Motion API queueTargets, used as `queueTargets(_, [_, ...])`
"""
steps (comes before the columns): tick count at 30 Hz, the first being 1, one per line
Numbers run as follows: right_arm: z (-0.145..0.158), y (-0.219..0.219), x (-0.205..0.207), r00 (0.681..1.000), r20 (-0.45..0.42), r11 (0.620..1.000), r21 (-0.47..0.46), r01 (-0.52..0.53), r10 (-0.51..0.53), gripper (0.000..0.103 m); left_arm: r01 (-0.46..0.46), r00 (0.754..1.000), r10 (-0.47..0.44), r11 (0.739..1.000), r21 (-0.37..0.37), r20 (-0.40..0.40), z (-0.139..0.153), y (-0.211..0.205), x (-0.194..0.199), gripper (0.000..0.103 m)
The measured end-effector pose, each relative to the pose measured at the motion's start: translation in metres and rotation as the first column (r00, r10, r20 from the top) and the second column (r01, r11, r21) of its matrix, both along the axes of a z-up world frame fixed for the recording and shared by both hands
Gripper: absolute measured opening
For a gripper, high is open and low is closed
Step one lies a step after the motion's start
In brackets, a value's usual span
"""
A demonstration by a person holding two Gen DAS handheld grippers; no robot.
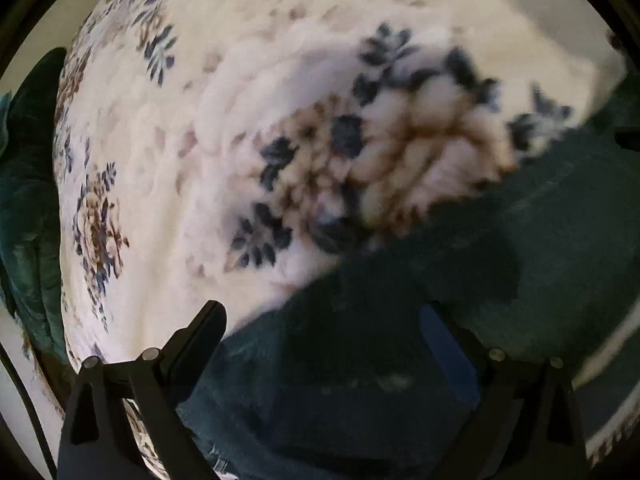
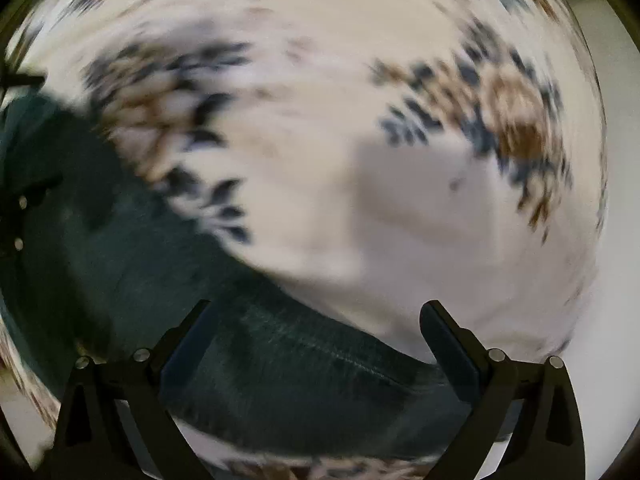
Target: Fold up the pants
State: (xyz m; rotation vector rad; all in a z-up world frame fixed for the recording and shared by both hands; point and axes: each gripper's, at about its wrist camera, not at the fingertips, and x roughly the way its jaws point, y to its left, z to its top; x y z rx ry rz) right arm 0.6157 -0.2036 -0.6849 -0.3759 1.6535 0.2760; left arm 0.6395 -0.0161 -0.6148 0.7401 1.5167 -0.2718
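Dark teal pants (image 1: 460, 280) lie on a white bedspread with blue and brown flowers (image 1: 200, 160). In the left wrist view they fill the lower right, and my left gripper (image 1: 324, 320) is open just above the cloth, holding nothing. In the right wrist view the pants (image 2: 168, 280) run from the left edge down to the bottom centre. My right gripper (image 2: 316, 320) is open over their edge, empty. Both views are blurred.
A dark green cushion or cloth (image 1: 28, 184) lies beside the bed at the left of the left wrist view. The other gripper's black body (image 2: 16, 208) shows at the left edge of the right wrist view. The bedspread (image 2: 400, 160) stretches far ahead.
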Motion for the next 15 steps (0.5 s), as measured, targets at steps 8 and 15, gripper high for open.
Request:
queueTargets(8, [-0.035, -0.105, -0.028, 0.935, 0.065, 0.937, 0.002, 0.35, -0.349, 0.082, -0.113, 0.993, 0.114, 0.993, -0.043, 0.013, -0.008, 0.008, 0.0, 0.1])
queueTargets(15, [0.037, -0.242, -0.057, 0.615, 0.255, 0.648, 0.063, 0.759, -0.746, 0.088, -0.3, 0.954, 0.301, 0.952, -0.067, 0.004, -0.009, 0.02, 0.006, 0.1])
